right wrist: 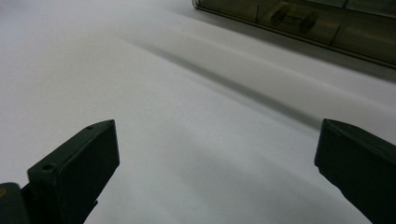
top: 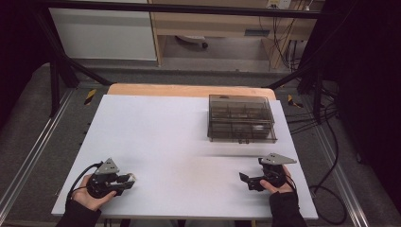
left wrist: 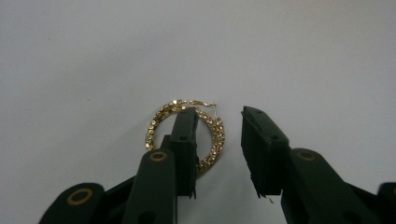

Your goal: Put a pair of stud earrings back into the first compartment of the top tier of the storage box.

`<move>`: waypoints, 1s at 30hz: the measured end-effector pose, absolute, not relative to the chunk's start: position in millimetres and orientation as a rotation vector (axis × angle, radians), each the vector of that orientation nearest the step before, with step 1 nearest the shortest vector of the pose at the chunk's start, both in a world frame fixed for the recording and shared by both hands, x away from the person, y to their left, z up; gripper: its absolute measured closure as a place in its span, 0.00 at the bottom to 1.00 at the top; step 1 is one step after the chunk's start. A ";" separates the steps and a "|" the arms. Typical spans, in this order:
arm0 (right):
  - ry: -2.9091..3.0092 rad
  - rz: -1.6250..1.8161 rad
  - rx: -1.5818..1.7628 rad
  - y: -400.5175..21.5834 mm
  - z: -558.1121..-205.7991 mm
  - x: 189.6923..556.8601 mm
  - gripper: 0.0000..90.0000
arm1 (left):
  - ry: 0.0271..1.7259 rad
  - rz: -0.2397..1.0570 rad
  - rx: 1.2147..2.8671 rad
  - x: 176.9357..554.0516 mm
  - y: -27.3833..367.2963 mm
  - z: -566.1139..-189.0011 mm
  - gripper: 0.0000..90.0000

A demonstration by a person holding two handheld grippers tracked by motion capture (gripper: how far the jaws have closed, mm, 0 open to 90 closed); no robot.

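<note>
On the white table [top: 179,142] a gold hoop earring [left wrist: 187,135] lies flat near the front left corner, right at the tips of the left gripper [left wrist: 217,149]. In the left gripper view one jaw stands over the middle of the ring, so that the near side of the hoop shows between the two jaws while the far side lies outside them; the jaws are partly spread and hold nothing. The earring's clasp end points away from the gripper, and the ring's flat face is toward the table, so any grasp would probably have to take the thin band edge-on, with one jaw inside the loop and one outside. The left hand [top: 90,196] is by far the nearer; the right gripper [top: 248,180] sits well apart at the front right, its jaws wide and empty over bare table. The smoky clear box [top: 241,118] with compartments stands at the back right, lid down, nearer the right gripper, and probably that hand would deal with it
</note>
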State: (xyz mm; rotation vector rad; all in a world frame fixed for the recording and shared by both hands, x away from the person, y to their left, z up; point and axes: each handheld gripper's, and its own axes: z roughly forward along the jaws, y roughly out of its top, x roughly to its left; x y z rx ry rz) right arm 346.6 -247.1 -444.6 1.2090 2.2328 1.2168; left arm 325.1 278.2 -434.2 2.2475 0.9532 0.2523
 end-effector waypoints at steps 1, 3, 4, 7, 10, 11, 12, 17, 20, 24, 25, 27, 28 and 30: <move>2.232 1.216 1.207 -247.2 -444.8 346.7 0.01 | 0.955 0.252 2.249 325.3 277.9 -434.8 0.74; 2.233 1.216 1.209 -247.1 -444.8 346.8 0.01 | 0.959 0.254 2.255 325.5 277.5 -435.6 0.76; 2.232 1.216 1.208 -247.1 -444.8 346.8 0.01 | 0.960 0.255 2.255 325.6 277.4 -435.8 0.78; 2.231 1.215 1.208 -247.1 -444.7 346.7 0.01 | 0.969 0.263 2.257 325.9 277.2 -436.6 0.80; 2.231 1.214 1.208 -247.2 -444.7 346.7 0.01 | 0.975 0.262 2.254 326.2 277.5 -436.9 0.83; 2.231 1.213 1.208 -247.2 -444.8 346.8 0.01 | 0.975 0.260 2.254 326.3 277.4 -437.1 0.83; 2.231 1.212 1.208 -247.2 -444.8 346.8 0.01 | 0.973 0.258 2.255 326.5 277.4 -437.3 0.84; 2.233 1.211 1.211 -246.7 -444.9 346.7 0.01 | 0.974 0.245 2.257 327.2 276.7 -439.0 0.87; 2.236 1.209 1.211 -247.0 -444.7 346.7 0.01 | 0.974 0.242 2.255 327.2 276.3 -439.0 0.89; 2.236 1.209 1.211 -246.9 -444.8 346.7 0.01 | 0.978 0.236 2.250 327.5 276.3 -439.3 0.91; 2.234 1.209 1.211 -246.8 -444.9 346.7 0.01 | 0.978 0.231 2.248 327.6 276.5 -439.3 0.92; 2.234 1.209 1.212 -246.9 -444.9 346.8 0.01 | 0.979 0.230 2.247 327.5 276.5 -439.3 0.94; 2.235 1.209 1.212 -246.9 -445.0 346.8 0.01 | 0.980 0.228 2.247 327.5 276.6 -439.2 0.94; 2.236 1.207 1.212 -246.8 -445.0 346.8 0.01 | 0.983 0.225 2.244 327.6 277.0 -439.3 0.95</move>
